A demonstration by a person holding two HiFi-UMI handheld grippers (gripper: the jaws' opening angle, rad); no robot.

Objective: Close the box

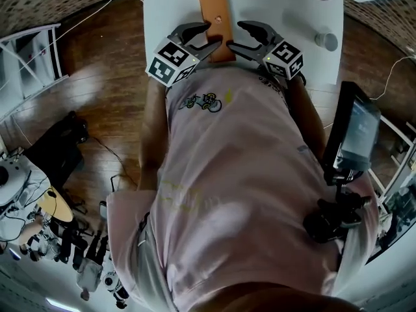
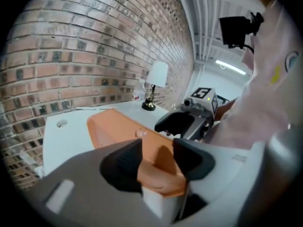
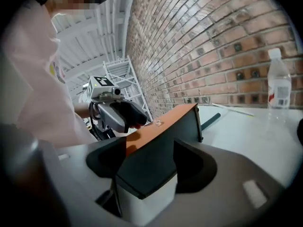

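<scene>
A long orange box (image 1: 214,18) lies on the white table (image 1: 162,12), its near end at the table's front edge. My left gripper (image 1: 207,42) stands open at that end's left corner. In the left gripper view the orange corner (image 2: 161,174) sits between the fingers of the left gripper (image 2: 158,162), with a small gap on the left side. My right gripper (image 1: 238,39) is open at the right corner. The box's dark side (image 3: 161,145) lies between the spread fingers of the right gripper (image 3: 151,162), apart from both. A small clear knob (image 2: 140,133) sits on the lid.
A table lamp (image 2: 155,79) stands at the table's far end, and a clear plastic bottle (image 3: 279,86) stands to the right of the box. A brick wall runs behind the table. A screen on a stand (image 1: 354,132) is at my right, a white rack (image 1: 29,64) at my left.
</scene>
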